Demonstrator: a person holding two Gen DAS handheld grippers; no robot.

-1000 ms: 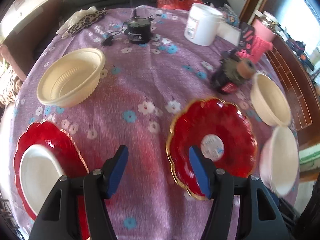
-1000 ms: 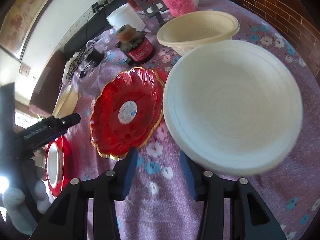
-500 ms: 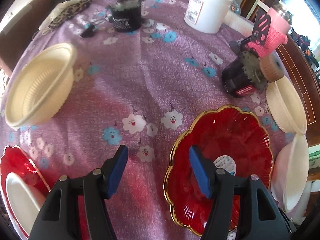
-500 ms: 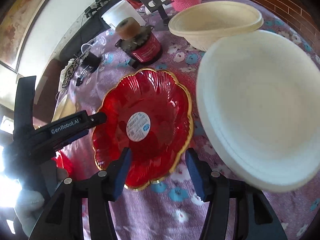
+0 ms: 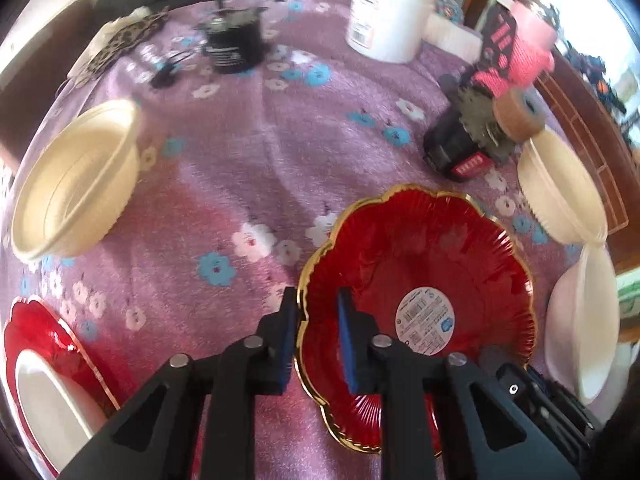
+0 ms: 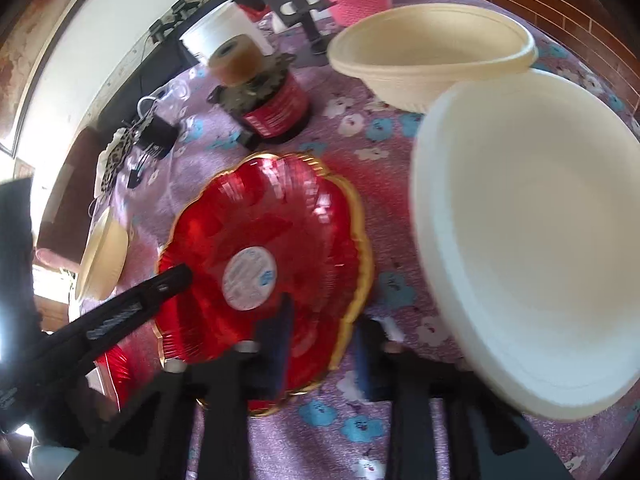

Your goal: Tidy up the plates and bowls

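My left gripper (image 5: 316, 334) has its two blue pads drawn in narrow over the gold-edged rim of the red plate (image 5: 424, 280): one pad sits outside the rim, the other inside the dish, pinching the near left edge. My right gripper (image 6: 320, 344) is likewise drawn in on the same red plate (image 6: 260, 248), its left pad over the red inside and its right pad just outside the gold rim on the near right side, though the picture is blurred there.

Seen from my right gripper, a white bowl (image 6: 532, 248) sits close on the right, with a cream bowl (image 6: 432, 48) beyond it, touching its far rim. Ahead of the plate stands a dark jar with a red label (image 6: 272, 104).

From my left gripper, another cream bowl (image 5: 76, 184) lies far off to the left, and a second red plate (image 5: 52, 344) with a white bowl (image 5: 48, 400) in it sits at my near left. All rest on a purple flowered tablecloth (image 5: 240, 160).
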